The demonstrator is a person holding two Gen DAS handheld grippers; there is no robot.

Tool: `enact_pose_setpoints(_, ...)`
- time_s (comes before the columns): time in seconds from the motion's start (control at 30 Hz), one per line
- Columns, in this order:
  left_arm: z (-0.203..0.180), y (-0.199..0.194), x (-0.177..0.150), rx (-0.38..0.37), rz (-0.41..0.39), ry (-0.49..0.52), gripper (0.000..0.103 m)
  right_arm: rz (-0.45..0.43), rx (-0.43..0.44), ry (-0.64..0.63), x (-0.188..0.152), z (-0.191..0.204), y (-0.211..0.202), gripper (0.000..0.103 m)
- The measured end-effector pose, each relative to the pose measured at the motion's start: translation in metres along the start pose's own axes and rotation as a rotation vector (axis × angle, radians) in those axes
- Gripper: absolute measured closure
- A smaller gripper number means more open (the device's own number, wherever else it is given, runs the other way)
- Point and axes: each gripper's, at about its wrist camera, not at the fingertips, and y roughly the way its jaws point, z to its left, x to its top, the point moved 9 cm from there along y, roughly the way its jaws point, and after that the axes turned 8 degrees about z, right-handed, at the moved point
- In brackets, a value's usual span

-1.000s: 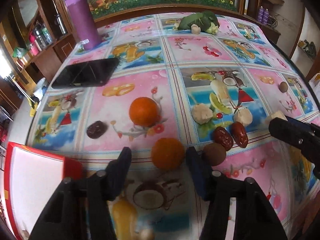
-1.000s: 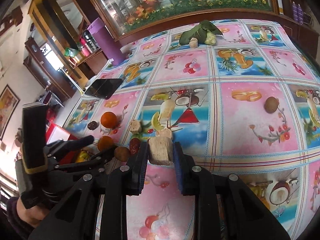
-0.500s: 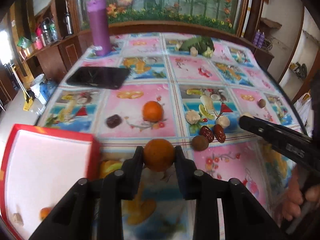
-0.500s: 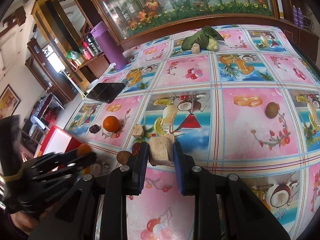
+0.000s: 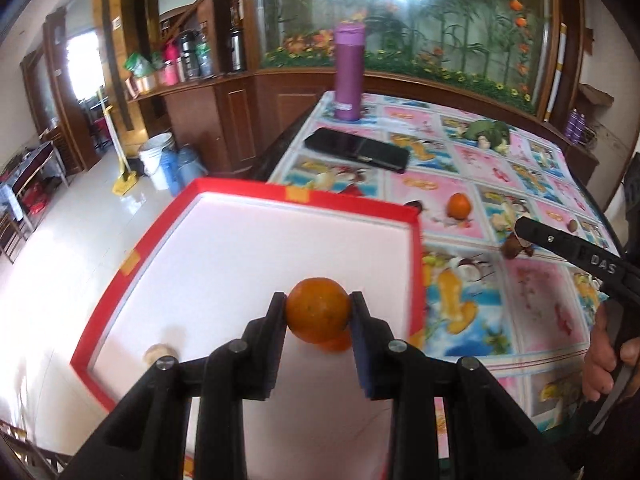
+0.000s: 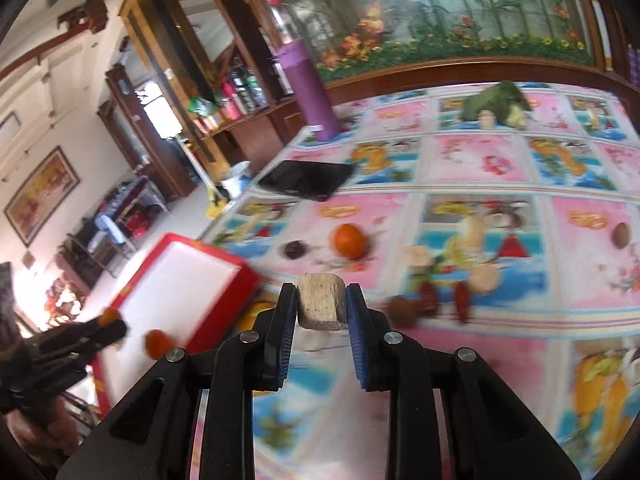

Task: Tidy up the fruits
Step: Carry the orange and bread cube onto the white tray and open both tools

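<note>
the left hand-held gripper (image 5: 319, 316) is clamped on a round orange (image 5: 319, 314) with a dimpled, matte peel, its two flat black pads pressing the fruit's sides. it holds the fruit above the white, smooth floor of a shallow red-rimmed tray (image 5: 352, 204), toward the tray's near right part. under it a second orange (image 5: 338, 345) shows only as a sliver, and a small pale, rounded piece (image 5: 160, 353) lies near the tray's near left rim. the rest of the tray floor is bare, with wide free room toward its far rim and left corner.

the right hand-held gripper (image 6: 322, 306) is closed on a tan, blocky chunk (image 6: 321, 304) with a rough, porous face and blunt corners, held just above the surface (image 6: 472, 156), which is covered by a glossy cloth printed in pink and blue fruit squares.

the tray sits at the surface's left edge, overhanging the tiled floor. on the cloth beyond it lie another orange (image 6: 350, 241), a dark wrinkled fruit (image 6: 295, 249), two pale chunks (image 6: 418, 257), glossy red dates (image 6: 428, 293), a brown round fruit (image 6: 402, 311) and, toward the right edge, a small brown fruit (image 6: 621, 235); the right-wrist view is blurred here. a flat black phone (image 5: 357, 149) lies near the far left edge, a tall purple cylinder flask (image 5: 349, 73) stands at the far left corner, and a green leafy bundle (image 5: 489, 133) rests by the far edge. the middle squares between phone and bundle are free.
</note>
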Motion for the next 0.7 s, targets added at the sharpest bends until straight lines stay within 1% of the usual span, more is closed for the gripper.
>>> enact_pose_setpoints(0.07, 0.015, 0.001, 0.000, 0.018, 0.002, -0.015, 0.070, 0.036, 0.051, -0.032, -0.002, 0.030, 0.014, 0.079)
enact_pose_setpoints(0.1, 0.022, 0.001, 0.001, 0.031, -0.001, -0.019, 0.070, 0.065, 0.063, -0.060, -0.003, 0.047, 0.024, 0.079)
enact_pose_setpoints(0.23, 0.052, 0.006, 0.012, 0.071, -0.005, -0.024, 0.070, 0.126, 0.034, -0.159, 0.007, 0.094, 0.060, 0.079)
enact_pose_setpoints(0.3, 0.067, 0.017, 0.018, 0.092, 0.013, -0.030, 0.070, 0.158, 0.034, -0.167, 0.013, 0.108, 0.077, 0.079)
enact_pose_setpoints(0.47, 0.100, 0.052, 0.022, 0.105, 0.105, -0.063, 0.070, 0.258, -0.015, -0.176, 0.011, 0.125, 0.122, 0.079)
enact_pose_setpoints(0.53, 0.108, 0.060, 0.018, 0.096, 0.136, -0.073, 0.070, 0.287, -0.019, -0.173, 0.009, 0.128, 0.132, 0.079)
enact_pose_setpoints(0.6, 0.114, 0.067, 0.016, 0.098, 0.162, -0.078, 0.070, 0.314, -0.043, -0.180, 0.007, 0.129, 0.140, 0.079)
enact_pose_setpoints(0.7, 0.119, 0.072, 0.012, 0.080, 0.186, -0.088, 0.070, 0.332, -0.058, -0.180, 0.003, 0.131, 0.143, 0.079)
